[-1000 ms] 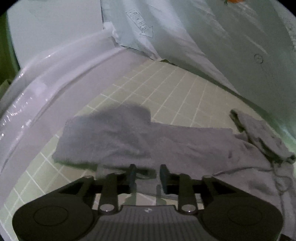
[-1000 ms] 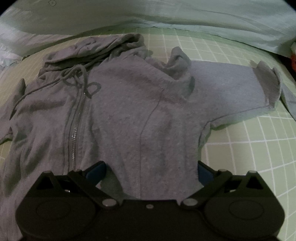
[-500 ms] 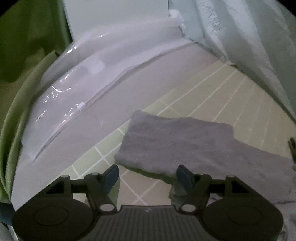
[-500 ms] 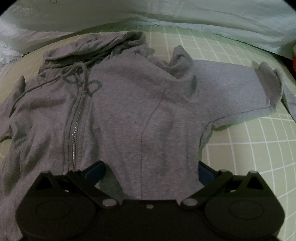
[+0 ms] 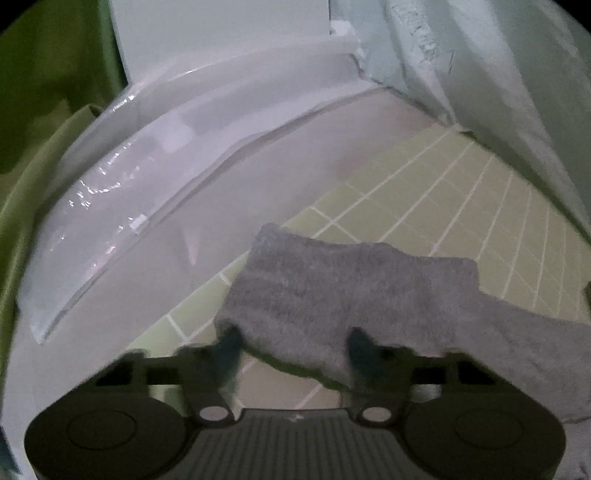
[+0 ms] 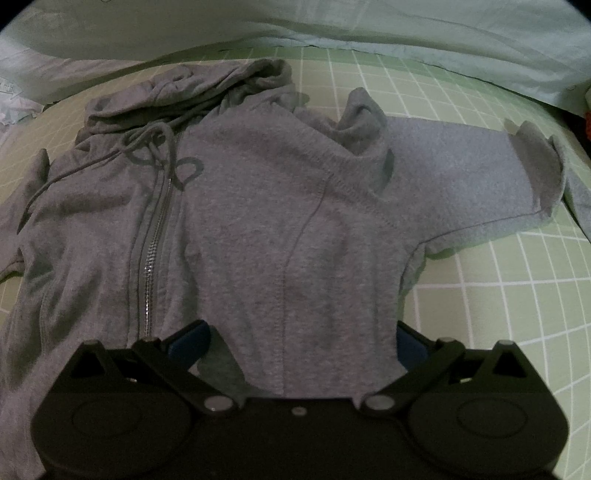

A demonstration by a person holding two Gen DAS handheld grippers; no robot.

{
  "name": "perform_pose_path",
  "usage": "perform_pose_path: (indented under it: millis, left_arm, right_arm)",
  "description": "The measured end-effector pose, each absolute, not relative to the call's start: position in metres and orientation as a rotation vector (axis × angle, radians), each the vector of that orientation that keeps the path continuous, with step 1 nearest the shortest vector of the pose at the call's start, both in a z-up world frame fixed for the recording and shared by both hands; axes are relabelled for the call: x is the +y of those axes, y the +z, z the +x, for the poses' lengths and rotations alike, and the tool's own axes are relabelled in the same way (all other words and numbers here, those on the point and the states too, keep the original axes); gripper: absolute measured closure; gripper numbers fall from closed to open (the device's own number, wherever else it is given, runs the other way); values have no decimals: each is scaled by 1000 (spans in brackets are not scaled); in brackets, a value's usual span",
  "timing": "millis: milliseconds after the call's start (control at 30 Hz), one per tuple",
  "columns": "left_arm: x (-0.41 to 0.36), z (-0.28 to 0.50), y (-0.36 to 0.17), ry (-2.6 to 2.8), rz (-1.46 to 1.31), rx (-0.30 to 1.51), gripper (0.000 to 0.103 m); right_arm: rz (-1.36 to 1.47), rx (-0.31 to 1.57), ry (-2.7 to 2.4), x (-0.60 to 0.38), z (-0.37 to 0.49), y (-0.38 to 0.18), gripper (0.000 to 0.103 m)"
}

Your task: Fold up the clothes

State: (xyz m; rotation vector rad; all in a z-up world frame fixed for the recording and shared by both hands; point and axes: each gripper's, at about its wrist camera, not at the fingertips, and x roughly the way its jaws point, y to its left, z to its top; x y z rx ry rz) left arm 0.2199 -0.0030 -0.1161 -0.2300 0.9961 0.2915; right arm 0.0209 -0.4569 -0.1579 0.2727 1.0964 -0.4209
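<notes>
A grey zip hoodie (image 6: 258, 221) lies front up on a green grid mat (image 6: 517, 295), its hood (image 6: 207, 85) at the far side and its zipper (image 6: 151, 258) left of centre. Low over the hoodie's body, my right gripper (image 6: 299, 341) stands open wide, with the fabric spreading between its blue pads (image 6: 188, 339). In the left wrist view the end of one grey sleeve (image 5: 332, 288) lies flat on the mat (image 5: 461, 192). My left gripper (image 5: 295, 347) is open, and the sleeve's near edge sits between its blurred fingers (image 5: 229, 347).
A clear plastic sheet (image 5: 147, 177) covers the surface left of the mat. Pale blue-green fabric (image 5: 498, 74) rises behind it and runs along the back (image 6: 406, 22). A green cloth (image 5: 40, 166) hangs at the far left.
My left gripper has opened from a narrow gap and swung left along the sleeve to its end. The right gripper has stayed open over the hoodie, barely moving.
</notes>
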Motion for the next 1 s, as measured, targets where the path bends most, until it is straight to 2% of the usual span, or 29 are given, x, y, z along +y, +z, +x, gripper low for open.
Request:
perform_pose_path:
  millis: [67,100,233,467,567,600,633,667,700,733,1000]
  left_arm:
    - [2,218,-115,269,-272,983,87]
    - [6,220,-114,253,-299,984,94]
    - [22,225,-99,309,-270,947,95]
    - [96,211,-49,660,-244,763,95]
    - [119,200,-45,749,-273,753,87]
    - [122,197,-45,746,-293,756,77]
    - [119,194,-45,738,-292,759,63]
    - [114,192,-45,725,-279,762,56]
    - [108,190,-45,713,-266,764,40]
    - [101,188,-45,695,-249,764,31]
    - [7,177,-46,448,-183,817,24]
  right_arm:
    - [272,1091,-421,-457,20,-158,0]
    - [271,1088,-421,-456,20,-158,0]
    - [268,1084,-419,-457,19,-159,0]
    - [266,1077,-419,-456,18,-158,0]
    - [268,1070,-422,-456,18,-158,0]
    - [270,1068,-424,-456,18,-158,0]
    - [272,1065,-426,-456,18,-158,0]
    - [274,1063,-429,-457,17,-158,0]
    - [281,1058,-435,-459,17,-157,0]
    - [286,1051,-447,-461,15,-156,0]
    - [400,950,-530,-491,-9,-141,0]
